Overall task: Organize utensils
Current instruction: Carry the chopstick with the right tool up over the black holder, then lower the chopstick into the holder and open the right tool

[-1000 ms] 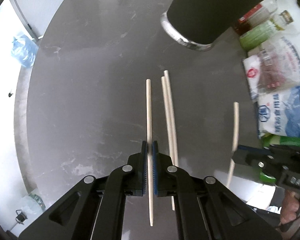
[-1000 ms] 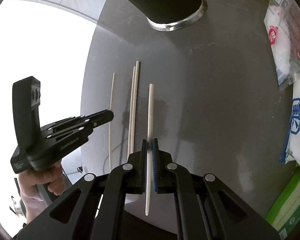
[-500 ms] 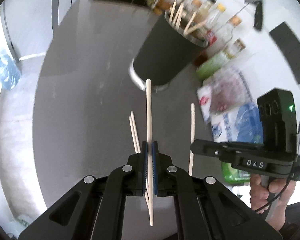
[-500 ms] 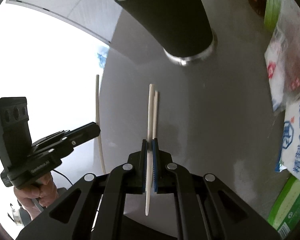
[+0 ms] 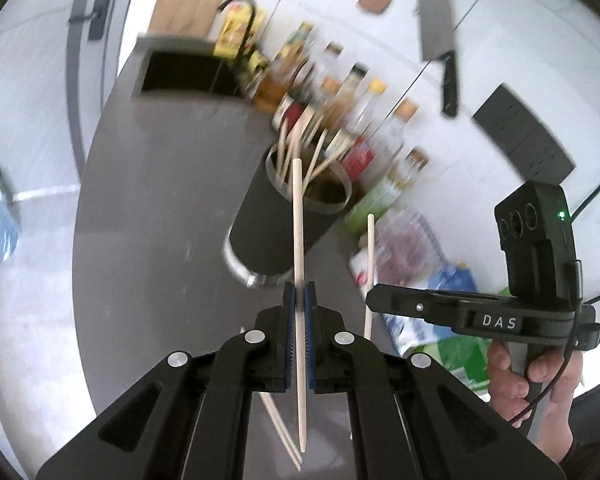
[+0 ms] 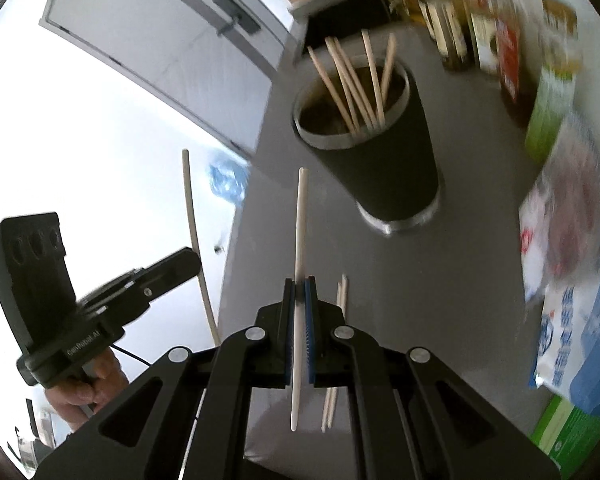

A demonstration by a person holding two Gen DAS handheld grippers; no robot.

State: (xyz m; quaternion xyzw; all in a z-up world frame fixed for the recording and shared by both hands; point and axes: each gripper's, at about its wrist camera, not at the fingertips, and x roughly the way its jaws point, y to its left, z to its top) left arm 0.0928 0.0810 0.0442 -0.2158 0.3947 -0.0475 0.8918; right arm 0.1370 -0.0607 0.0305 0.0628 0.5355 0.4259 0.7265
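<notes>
Each claw is pinching one chopstick near mid-length, left claw [image 5: 299,300] w/ a wooden chopstick [image 5: 298,216], right claw [image 6: 299,296] w/ a paler chopstick [image 6: 300,216], both up off the desk [image 6: 452,280] near the black holder cup [image 6: 380,148]: light, stiff, thin, prob. slippery & apt to pivot, so mid-length looks right.

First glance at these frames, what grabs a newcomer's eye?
Each gripper pinches one chopstick in its jaws: the left gripper a wooden chopstick, the right gripper a pale chopstick. Ahead on the grey counter stands a black holder bristling with chopsticks; a loose pair lies below.
</notes>
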